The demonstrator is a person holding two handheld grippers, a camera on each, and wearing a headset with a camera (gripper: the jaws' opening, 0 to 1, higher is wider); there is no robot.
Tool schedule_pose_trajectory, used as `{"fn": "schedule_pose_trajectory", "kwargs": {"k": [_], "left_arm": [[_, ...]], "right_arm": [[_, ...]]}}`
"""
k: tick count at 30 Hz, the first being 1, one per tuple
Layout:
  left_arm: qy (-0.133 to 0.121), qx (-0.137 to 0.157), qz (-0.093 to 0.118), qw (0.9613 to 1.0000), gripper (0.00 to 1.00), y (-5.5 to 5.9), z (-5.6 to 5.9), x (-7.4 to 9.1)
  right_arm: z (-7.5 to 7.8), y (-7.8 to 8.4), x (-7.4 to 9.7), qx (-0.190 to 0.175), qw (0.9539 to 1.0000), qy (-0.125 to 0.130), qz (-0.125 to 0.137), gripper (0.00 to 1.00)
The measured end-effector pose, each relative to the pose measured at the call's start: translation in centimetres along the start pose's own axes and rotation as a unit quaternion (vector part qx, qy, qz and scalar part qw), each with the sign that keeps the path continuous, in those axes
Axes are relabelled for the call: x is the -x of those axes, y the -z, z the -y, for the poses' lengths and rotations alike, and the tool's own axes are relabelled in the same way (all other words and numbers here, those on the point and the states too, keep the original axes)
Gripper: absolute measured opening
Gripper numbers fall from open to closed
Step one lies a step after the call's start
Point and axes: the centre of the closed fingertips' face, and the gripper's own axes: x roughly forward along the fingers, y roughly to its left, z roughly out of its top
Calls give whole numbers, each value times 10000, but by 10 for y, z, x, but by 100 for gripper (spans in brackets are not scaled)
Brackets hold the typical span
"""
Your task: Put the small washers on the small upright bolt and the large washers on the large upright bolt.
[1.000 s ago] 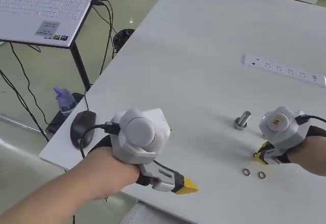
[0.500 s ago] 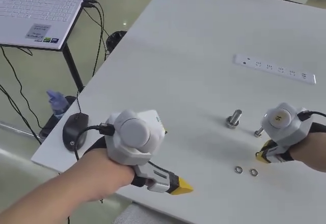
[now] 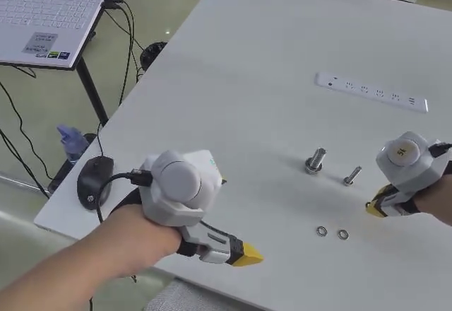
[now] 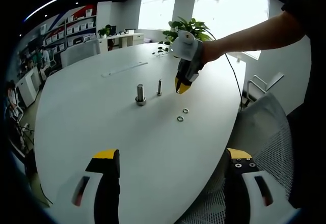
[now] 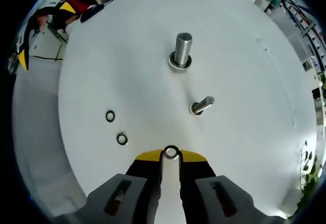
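The left gripper hangs well left of the large bolt, jaws spread and empty, probably kept clear so the other hand has room. Just right of that bolt stands the small bolt. Two loose washers lie on the table near the large bolt, on the person's side, not yet placed. Further right, the right gripper pinches a washer by its rim, hole exposed for threading; whether it is small or large I can't tell.
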Motion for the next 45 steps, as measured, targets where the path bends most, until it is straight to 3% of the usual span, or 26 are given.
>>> {"fn": "schedule_pose_trajectory", "kwargs": {"k": [20, 31, 45], "left_arm": [[-3, 0, -83, 10000, 83, 5, -1, 0], [16, 3, -109, 9999, 81, 6, -2, 3], [-18, 34, -84, 10000, 82, 8, -5, 3]], "right_arm": [[41, -39, 25, 122, 9994, 248, 206, 13], [39, -57, 26, 274, 9992, 176, 253, 13], [33, -60, 18, 357, 9992, 74, 156, 13]]}}
